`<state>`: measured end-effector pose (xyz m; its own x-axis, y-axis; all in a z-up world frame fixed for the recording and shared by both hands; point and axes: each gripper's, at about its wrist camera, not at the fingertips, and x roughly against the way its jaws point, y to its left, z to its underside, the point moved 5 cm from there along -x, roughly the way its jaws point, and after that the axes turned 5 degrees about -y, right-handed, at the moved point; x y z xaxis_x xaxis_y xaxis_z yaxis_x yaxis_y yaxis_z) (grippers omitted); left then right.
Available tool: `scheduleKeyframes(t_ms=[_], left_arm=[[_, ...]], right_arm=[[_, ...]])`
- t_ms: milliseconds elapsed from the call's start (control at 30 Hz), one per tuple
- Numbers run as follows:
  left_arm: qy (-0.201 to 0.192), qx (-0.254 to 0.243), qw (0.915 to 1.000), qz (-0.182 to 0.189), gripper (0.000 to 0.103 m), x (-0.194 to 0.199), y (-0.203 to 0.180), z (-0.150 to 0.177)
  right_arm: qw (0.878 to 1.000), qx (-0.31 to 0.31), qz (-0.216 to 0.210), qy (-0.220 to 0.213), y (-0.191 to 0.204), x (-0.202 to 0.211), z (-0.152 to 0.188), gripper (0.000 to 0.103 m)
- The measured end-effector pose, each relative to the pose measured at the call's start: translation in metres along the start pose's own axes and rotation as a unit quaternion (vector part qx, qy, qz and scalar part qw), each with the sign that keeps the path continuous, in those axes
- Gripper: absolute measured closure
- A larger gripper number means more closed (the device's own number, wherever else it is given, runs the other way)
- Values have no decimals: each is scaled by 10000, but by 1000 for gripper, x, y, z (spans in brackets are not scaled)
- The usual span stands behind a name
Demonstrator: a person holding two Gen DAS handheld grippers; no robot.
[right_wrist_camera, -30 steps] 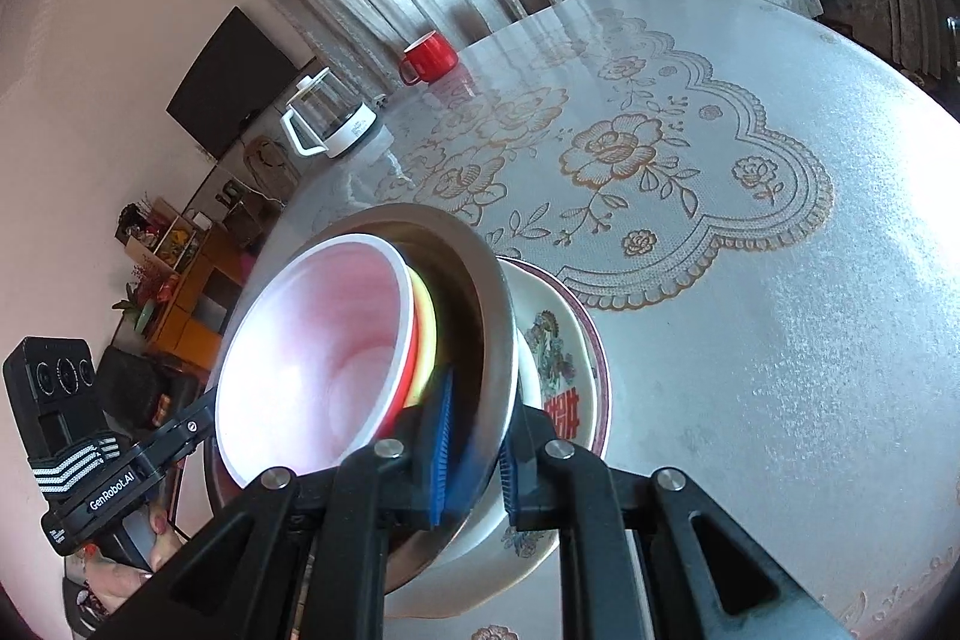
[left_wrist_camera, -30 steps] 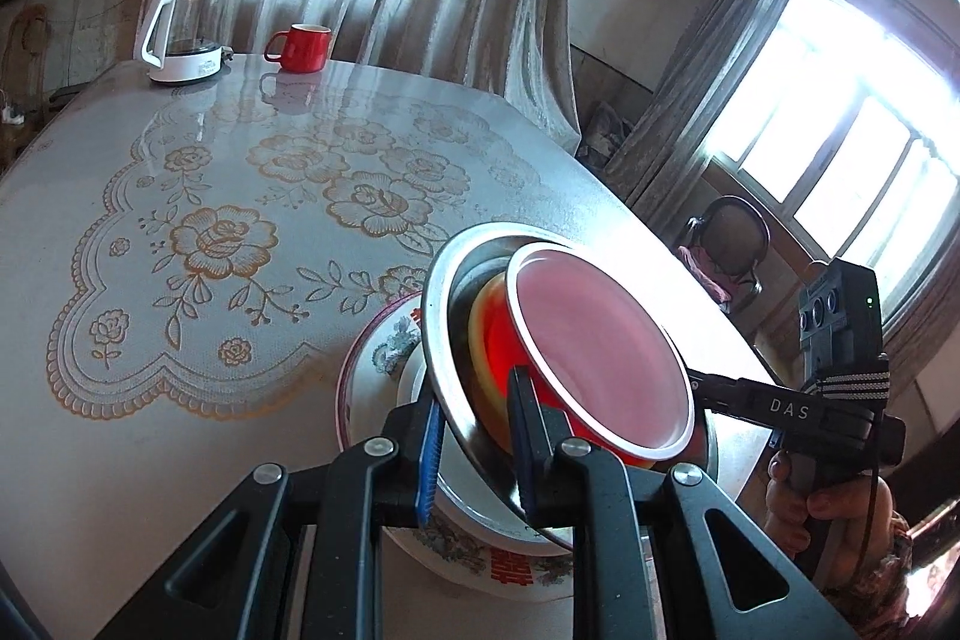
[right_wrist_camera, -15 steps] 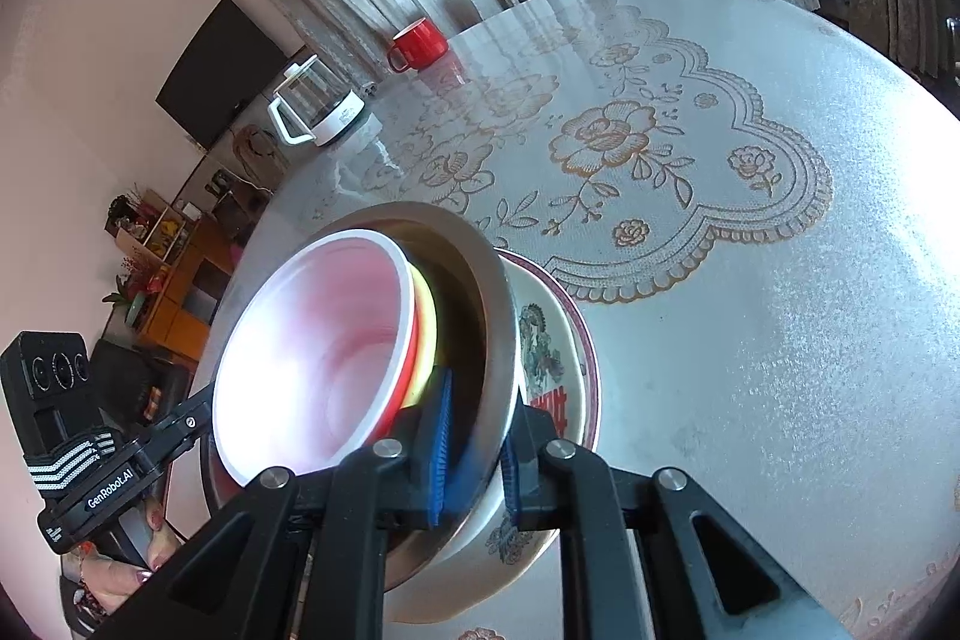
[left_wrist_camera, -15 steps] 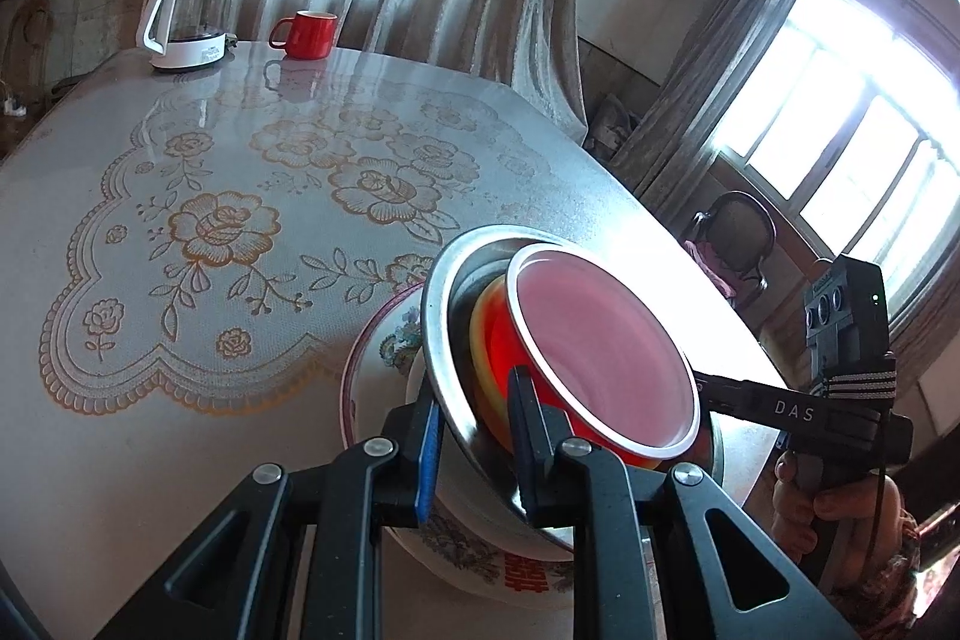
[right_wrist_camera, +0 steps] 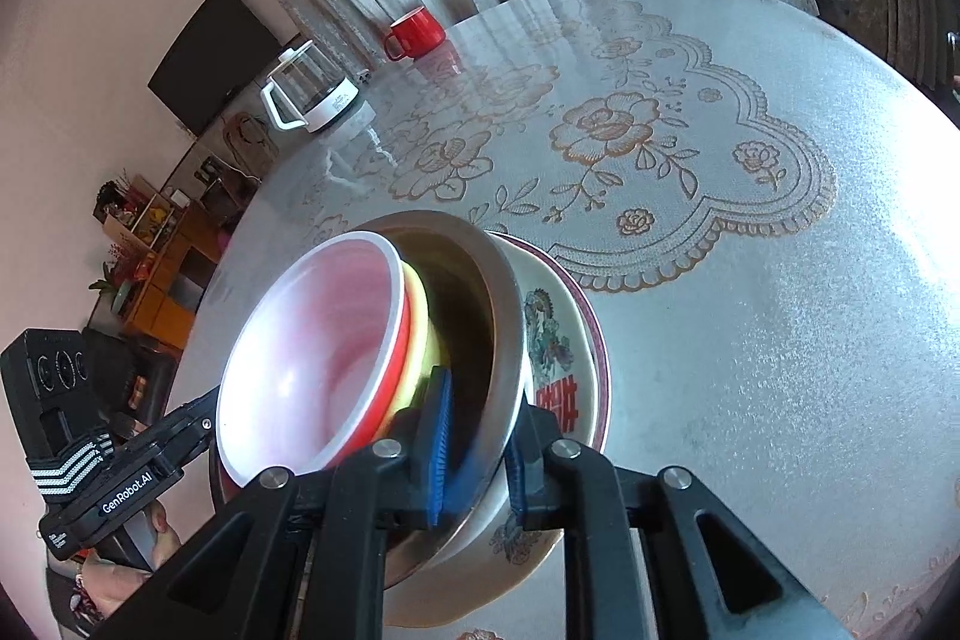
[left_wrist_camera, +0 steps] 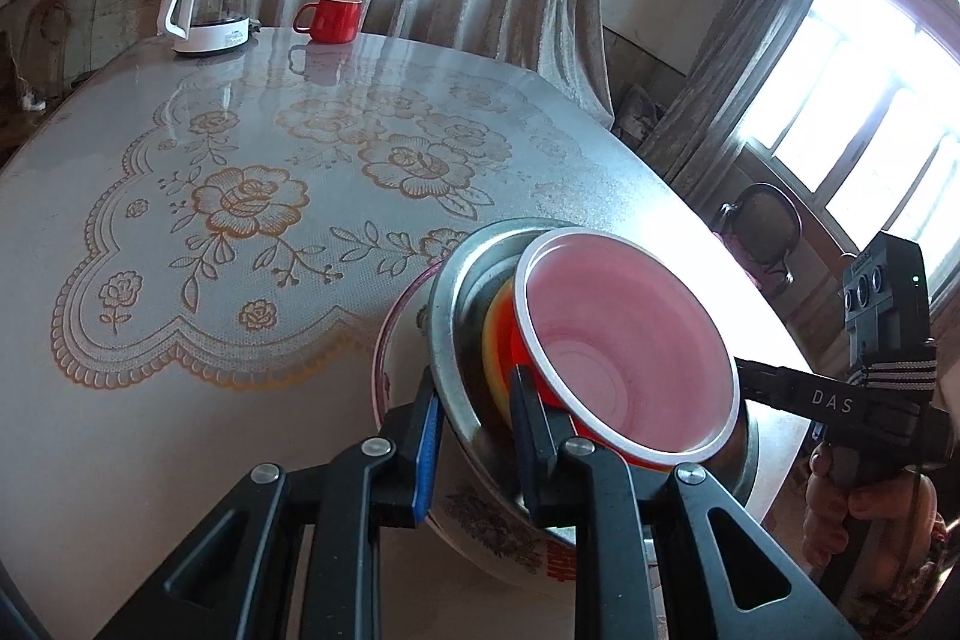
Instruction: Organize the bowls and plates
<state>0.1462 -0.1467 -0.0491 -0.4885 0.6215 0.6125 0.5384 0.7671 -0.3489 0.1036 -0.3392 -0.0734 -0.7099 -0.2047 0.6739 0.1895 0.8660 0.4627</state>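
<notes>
Curtains hang behind a round desk [left_wrist_camera: 180,400] spread with a flowered lace cloth. At its far left stand a glass kettle [left_wrist_camera: 210,4] and a red mug [left_wrist_camera: 330,17], well apart from the work. Near the front edge a metal bowl [left_wrist_camera: 447,340], nesting yellow and red bowls and a pink bowl [left_wrist_camera: 630,346], sits in a flowered plate [left_wrist_camera: 480,526]. The left tool [left_wrist_camera: 474,436] is clenched on the metal rim; the right tool [right_wrist_camera: 480,436] grips the opposite rim. Carrying should go best with both hands level and moving together, so the tilted inner bowls don't slide. Open cloth lies ahead; the desk edge drops off close on the right.
</notes>
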Motion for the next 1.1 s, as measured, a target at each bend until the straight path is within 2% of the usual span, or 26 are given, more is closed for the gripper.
scheduleKeyframes(t_ms=[233, 300, 367, 433, 633, 733, 800, 967, 1100], left_arm=[[-88, -139, 9994, -292, 75, 5, -1, 2], [-92, -139, 9991, -392, 67, 6, 1, 4], [-119, -102, 9990, -414, 62, 8, 3, 6], [-142, -58, 9992, -367, 61, 10, 4, 7], [-131, -109, 9988, -459, 55, 14, 3, 10], [-121, -87, 9986, -510, 46, 18, 3, 13], [-178, -33, 9984, -535, 34, 23, 5, 15], [-260, 101, 9976, -631, 21, 33, 13, 22], [-288, 169, 9967, -743, 20, 42, 17, 26]], right_arm=[[10000, -44, 33, -63, 0, 0, 0, 85], [9999, -23, 95, -100, 1, 1, 0, 80], [9991, 103, 335, -220, 1, 6, -1, 74], [9980, 247, 480, -340, 2, 13, -2, 74], [9972, 296, 466, -494, 5, 27, -2, 73], [9966, 326, 512, -548, 8, 32, 0, 72], [9965, 319, 501, -592, 9, 36, 2, 71], [9955, 329, 546, -694, 10, 46, 9, 70], [9955, 342, 526, -703, 14, 51, 14, 70]])
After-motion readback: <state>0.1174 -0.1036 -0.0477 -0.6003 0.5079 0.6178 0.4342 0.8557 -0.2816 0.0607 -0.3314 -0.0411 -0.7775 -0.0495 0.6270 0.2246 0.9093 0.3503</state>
